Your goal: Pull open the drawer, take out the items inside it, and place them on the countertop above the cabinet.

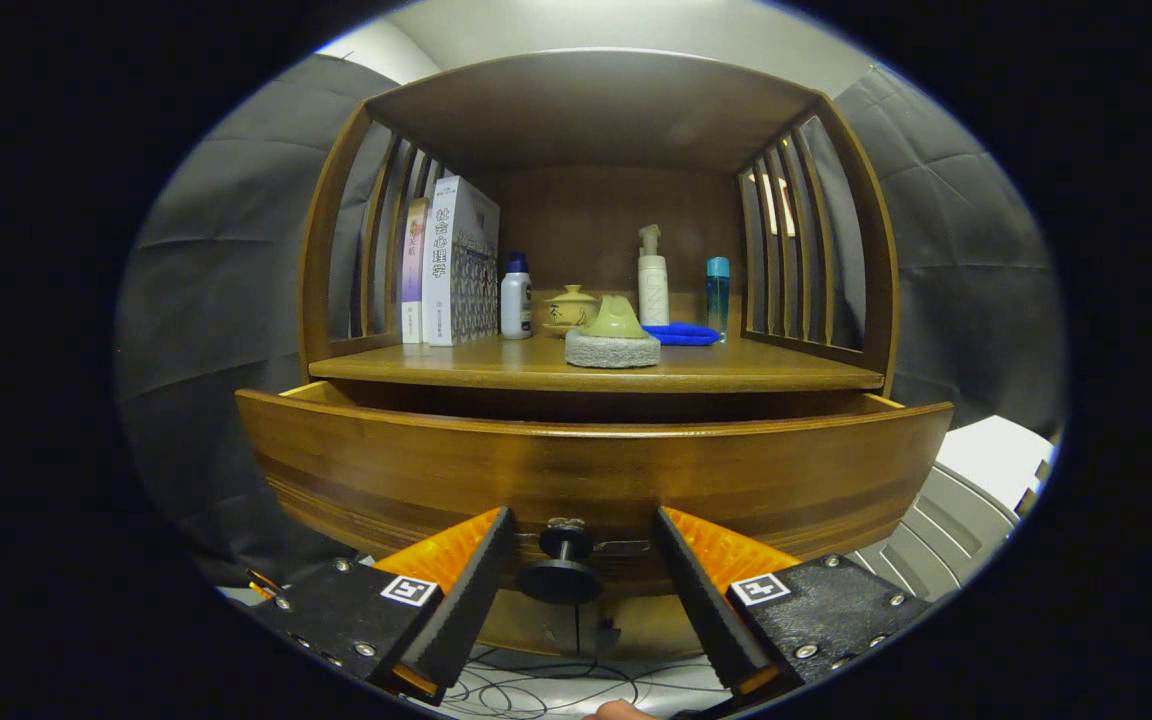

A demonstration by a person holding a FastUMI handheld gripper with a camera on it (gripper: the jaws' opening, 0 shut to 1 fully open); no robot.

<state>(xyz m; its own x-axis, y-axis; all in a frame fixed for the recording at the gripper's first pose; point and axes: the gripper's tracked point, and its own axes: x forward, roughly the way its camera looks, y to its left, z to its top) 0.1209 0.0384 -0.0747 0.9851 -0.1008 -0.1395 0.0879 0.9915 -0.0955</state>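
The wooden drawer [596, 470] stands pulled partway out of the cabinet, its front panel close ahead of me. Its dark round knob [561, 570] sits between my two fingers without either one touching it. My gripper [581, 545] is open, the orange and black fingers [456, 590] spread to either side of the knob. The drawer's inside is hidden behind its front panel. Above it lies the wooden countertop [756, 375], inside a slatted shelf frame.
On the countertop stand books [456, 262], a white bottle with a blue cap [516, 298], a yellow teapot [570, 308], a green piece on a grey stone base [613, 338], a pump bottle [652, 280], a blue cloth [681, 334] and a blue tube [717, 290]. Cables [536, 690] lie below.
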